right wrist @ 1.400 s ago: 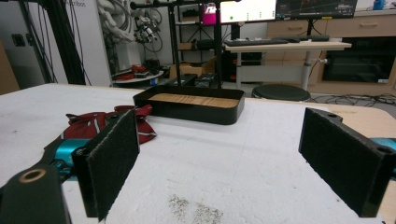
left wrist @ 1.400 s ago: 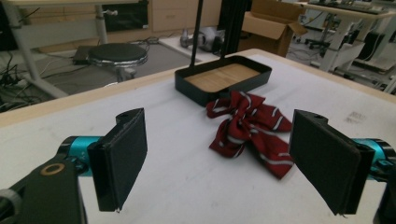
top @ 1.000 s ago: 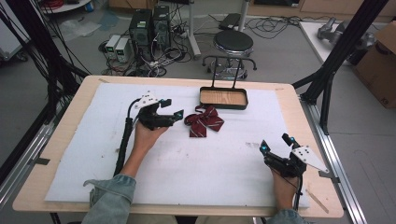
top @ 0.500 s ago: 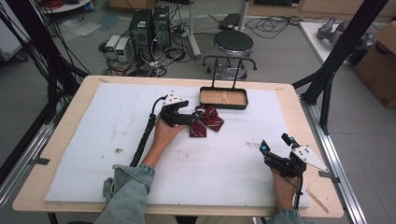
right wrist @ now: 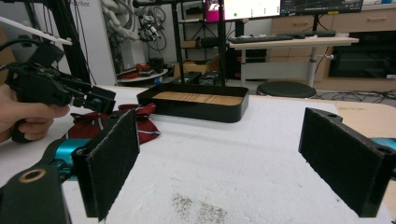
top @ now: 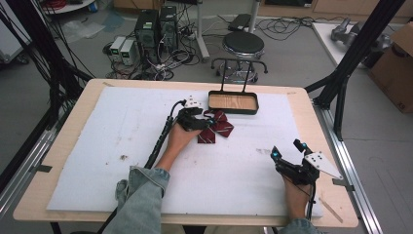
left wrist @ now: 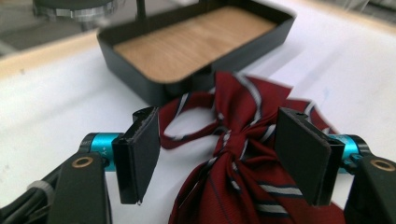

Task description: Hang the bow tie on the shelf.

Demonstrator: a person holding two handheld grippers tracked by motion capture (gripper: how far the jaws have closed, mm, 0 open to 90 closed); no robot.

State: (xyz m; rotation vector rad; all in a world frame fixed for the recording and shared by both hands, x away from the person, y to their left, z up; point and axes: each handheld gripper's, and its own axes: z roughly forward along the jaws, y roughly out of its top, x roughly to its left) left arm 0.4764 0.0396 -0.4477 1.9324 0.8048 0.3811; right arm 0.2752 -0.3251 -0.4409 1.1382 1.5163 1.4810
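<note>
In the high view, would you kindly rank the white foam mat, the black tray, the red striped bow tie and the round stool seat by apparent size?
1. White foam mat, by far the largest.
2. Black tray and round stool seat: these look alike, and the stool stands farther off on the floor, so I won't rank them.
3. Red striped bow tie, smallest, partly under the left gripper.

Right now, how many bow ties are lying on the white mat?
1: the red striped bow tie lies just in front of the black tray, between the open jaws of the left gripper.

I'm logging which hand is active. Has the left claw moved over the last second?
Yes. The left claw has travelled rightward across the white mat, toward the black tray, and now sits open astride the red bow tie.
</note>
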